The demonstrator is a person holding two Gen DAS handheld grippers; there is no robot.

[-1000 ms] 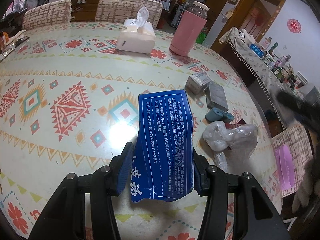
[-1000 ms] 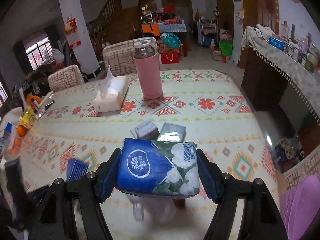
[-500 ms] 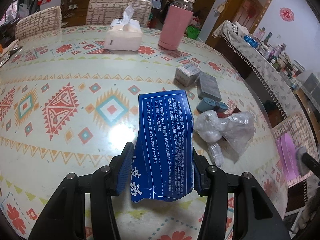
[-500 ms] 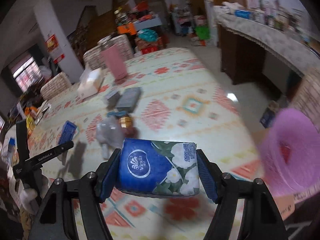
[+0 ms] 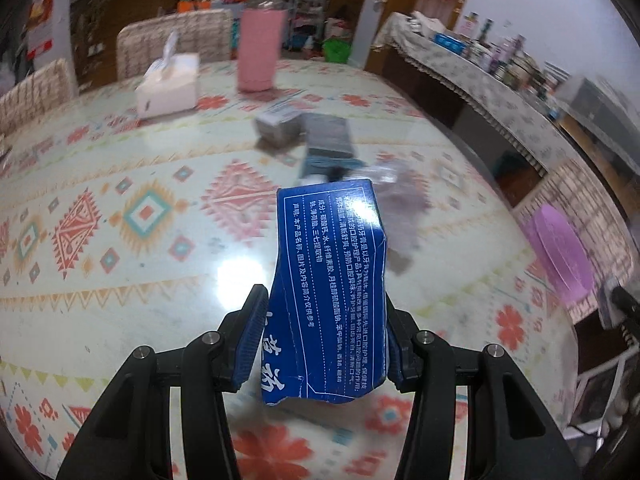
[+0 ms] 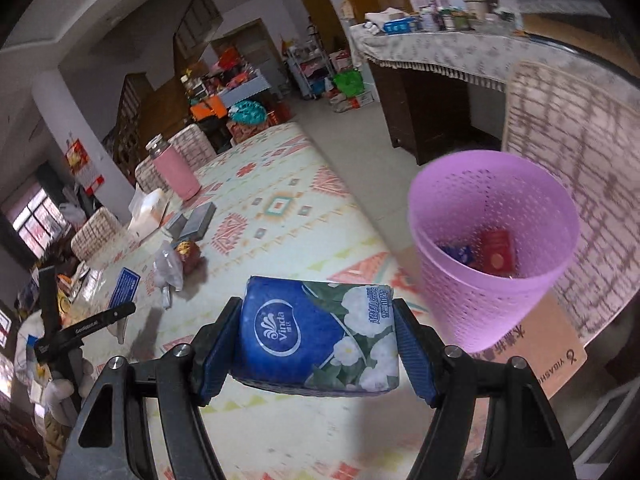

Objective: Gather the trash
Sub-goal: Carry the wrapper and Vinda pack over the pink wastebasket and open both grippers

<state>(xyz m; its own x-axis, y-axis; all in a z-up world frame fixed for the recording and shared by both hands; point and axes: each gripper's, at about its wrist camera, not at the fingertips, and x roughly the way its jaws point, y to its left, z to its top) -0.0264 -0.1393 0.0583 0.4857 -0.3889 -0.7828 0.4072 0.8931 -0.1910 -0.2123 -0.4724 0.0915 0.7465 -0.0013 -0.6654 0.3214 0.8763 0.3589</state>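
Purple bin (image 6: 494, 248) now looms beside the right claw (image 6: 320, 344), which has swung its clamped tissue pack (image 6: 320, 340) off the surface (image 6: 280, 208); left claw (image 5: 324, 340) grips the blue carton (image 5: 332, 292), next for dropping.

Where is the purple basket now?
In the right wrist view, the purple basket stands on a cardboard box off the table edge, right of the held tissue pack.
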